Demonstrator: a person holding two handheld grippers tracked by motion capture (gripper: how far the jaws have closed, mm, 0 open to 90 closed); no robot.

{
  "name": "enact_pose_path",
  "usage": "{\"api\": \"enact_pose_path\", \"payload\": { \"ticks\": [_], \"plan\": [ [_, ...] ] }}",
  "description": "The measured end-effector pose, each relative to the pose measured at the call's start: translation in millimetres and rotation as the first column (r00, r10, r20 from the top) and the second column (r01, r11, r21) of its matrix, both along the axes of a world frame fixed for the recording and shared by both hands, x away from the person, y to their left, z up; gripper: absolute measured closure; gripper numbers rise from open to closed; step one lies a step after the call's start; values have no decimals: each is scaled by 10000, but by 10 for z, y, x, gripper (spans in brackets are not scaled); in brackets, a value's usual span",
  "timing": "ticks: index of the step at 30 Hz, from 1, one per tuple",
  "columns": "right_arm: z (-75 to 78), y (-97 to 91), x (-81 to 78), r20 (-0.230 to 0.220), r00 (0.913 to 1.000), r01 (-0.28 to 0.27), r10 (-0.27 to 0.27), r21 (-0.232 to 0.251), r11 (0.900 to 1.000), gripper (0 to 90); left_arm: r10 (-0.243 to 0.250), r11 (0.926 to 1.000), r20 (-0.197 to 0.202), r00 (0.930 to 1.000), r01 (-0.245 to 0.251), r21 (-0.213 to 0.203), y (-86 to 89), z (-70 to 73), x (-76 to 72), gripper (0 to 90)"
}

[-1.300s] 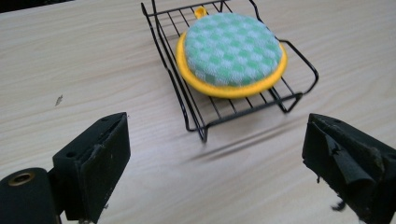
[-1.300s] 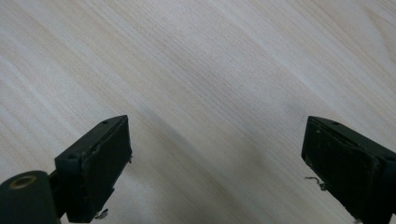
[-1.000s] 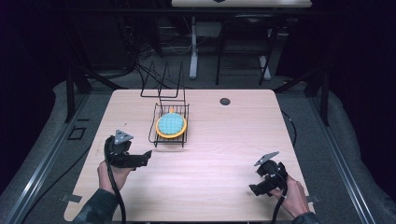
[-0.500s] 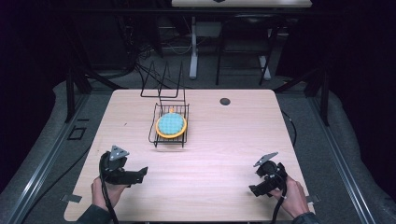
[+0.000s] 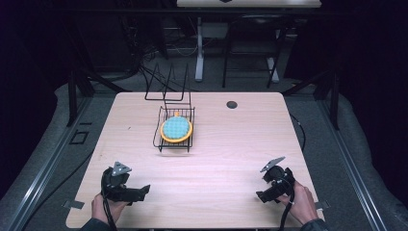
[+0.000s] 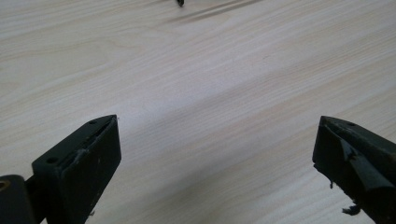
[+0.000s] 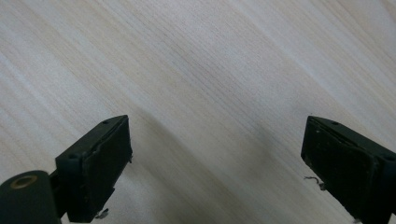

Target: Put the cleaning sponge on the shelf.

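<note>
Both grippers are standing with their jaws spread wide and nothing between them. In the left gripper view, the left gripper [image 6: 215, 163] is showing only bare pale wood between its two black jaws, and the right gripper [image 7: 215, 163] in its own view is showing the same grain with a soft shadow crossing it. From the high view, the left gripper [image 5: 126, 188] is sitting low over the near left part of the table [image 5: 231, 144], held by the person's left hand [image 5: 103, 208], with its jaws pointing toward the table's middle. The right gripper [image 5: 272, 185] is sitting near the near right corner, held by the right hand [image 5: 300, 204], a cable trailing from it toward the table edge. Well apart from both, toward the far middle of the table, a black wire rack [image 5: 166, 132] is standing, and a round plate [image 5: 176, 129] with a blue centre and an orange rim is lying inside it, tilted slightly. Farther right, a small dark round hole [image 5: 232, 104] is showing near the far edge of the tabletop.
</note>
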State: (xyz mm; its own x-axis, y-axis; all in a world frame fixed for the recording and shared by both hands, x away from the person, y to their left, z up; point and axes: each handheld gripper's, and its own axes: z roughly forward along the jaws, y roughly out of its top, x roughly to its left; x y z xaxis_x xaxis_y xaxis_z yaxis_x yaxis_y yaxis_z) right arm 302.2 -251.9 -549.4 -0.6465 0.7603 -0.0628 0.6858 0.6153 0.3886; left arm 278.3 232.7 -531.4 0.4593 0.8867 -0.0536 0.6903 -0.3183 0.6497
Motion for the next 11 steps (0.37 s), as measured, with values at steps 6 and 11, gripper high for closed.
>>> {"api": "enact_pose_path", "payload": {
  "ticks": [6, 11],
  "plan": [
    [-23, 14, 12, -61, 9999, -101, 101, 1, 9999, 85, -418, 9990, -276, 9987, 423, 158, -64, -63, 71, 1],
    [-23, -18, -3, -82, 9999, -87, 87, -33, 10000, 84, -398, 9992, -299, 9988, 398, -14, -74, -68, 96, 1]
  ]
}}
